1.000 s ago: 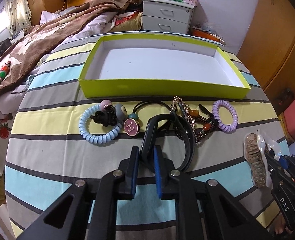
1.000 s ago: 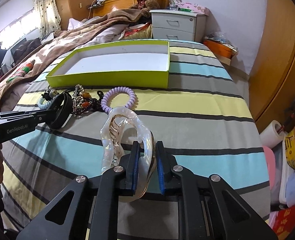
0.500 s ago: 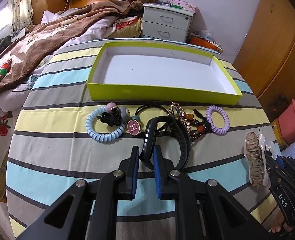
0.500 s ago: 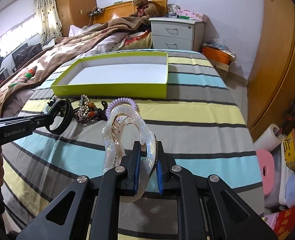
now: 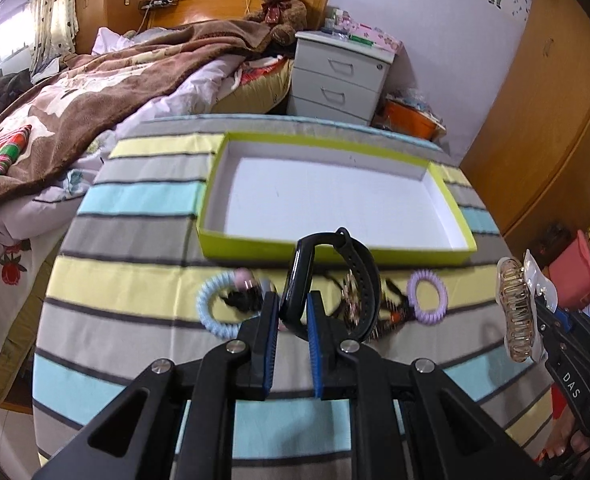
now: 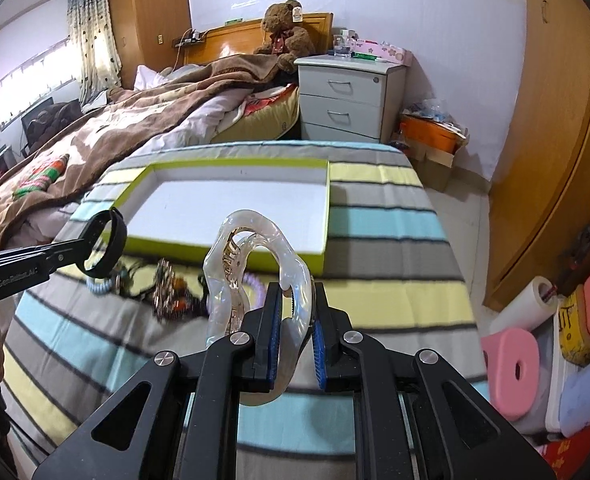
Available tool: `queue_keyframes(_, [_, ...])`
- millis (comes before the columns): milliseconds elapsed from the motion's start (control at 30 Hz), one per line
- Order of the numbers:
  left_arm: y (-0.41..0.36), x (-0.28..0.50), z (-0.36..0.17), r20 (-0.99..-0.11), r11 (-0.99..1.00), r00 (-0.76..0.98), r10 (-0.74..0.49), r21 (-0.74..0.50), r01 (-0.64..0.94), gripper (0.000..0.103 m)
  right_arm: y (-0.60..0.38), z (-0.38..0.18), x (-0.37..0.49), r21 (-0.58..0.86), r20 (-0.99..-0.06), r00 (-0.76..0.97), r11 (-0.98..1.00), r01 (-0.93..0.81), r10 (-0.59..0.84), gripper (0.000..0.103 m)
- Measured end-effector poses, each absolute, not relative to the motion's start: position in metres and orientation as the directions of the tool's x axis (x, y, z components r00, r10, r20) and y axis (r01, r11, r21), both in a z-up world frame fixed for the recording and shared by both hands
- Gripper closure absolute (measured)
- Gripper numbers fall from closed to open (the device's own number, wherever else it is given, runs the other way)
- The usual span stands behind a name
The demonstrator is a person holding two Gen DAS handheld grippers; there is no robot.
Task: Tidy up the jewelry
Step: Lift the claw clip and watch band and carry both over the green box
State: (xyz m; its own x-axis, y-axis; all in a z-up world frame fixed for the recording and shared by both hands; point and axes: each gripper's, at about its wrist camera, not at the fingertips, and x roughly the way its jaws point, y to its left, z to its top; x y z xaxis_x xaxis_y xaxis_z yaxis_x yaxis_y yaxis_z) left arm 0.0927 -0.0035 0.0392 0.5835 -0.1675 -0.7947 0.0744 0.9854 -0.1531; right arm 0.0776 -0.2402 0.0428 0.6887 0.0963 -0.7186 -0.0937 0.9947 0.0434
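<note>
Our left gripper (image 5: pixel 291 312) jaws grip the band (image 5: pixel 331 276), our right gripper (image 6: pixel 297 312) jaws grip the clip (image 6: pixel 255 264); the tray (image 5: pixel 335 250) lies bare beyond.

A black band (image 5: pixel 327 280) and a clear hair claw (image 6: pixel 251 268) hang above the cloth; the green box (image 5: pixel 335 250) lies empty.

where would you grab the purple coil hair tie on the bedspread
Take the purple coil hair tie from above, on its right arc: it lies flat as an open ring, so one finger can drop inside and one outside. Its left side sits close to the beaded jewelry pile.
</note>
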Motion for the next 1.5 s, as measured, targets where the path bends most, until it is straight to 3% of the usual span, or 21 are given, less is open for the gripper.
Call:
queue_keyframes(367, [0.009, 0.144, 0.053, -0.774, 0.985, 0.612, -0.162, -0.163, 0.055, 0.088, -0.238, 0.044, 0.147, 0.054, -0.744, 0.662, 0.996, -0.078, 0.092, 0.089])
queue_keyframes(867, [0.016, 0.210, 0.031, -0.804, 0.984, 0.573, -0.161, -0.176, 0.029, 0.088, -0.227, 0.016, 0.224, 0.048, -0.801, 0.594, 0.997, -0.057, 0.072, 0.089])
queue_keyframes(1500, [0.008, 0.245, -0.005, -0.851, 0.988, 0.506, -0.140, -0.156, 0.009, 0.088, -0.227, -0.011, 0.257, -0.015, -0.837, 0.547, 0.999, -0.035, 0.006, 0.089])
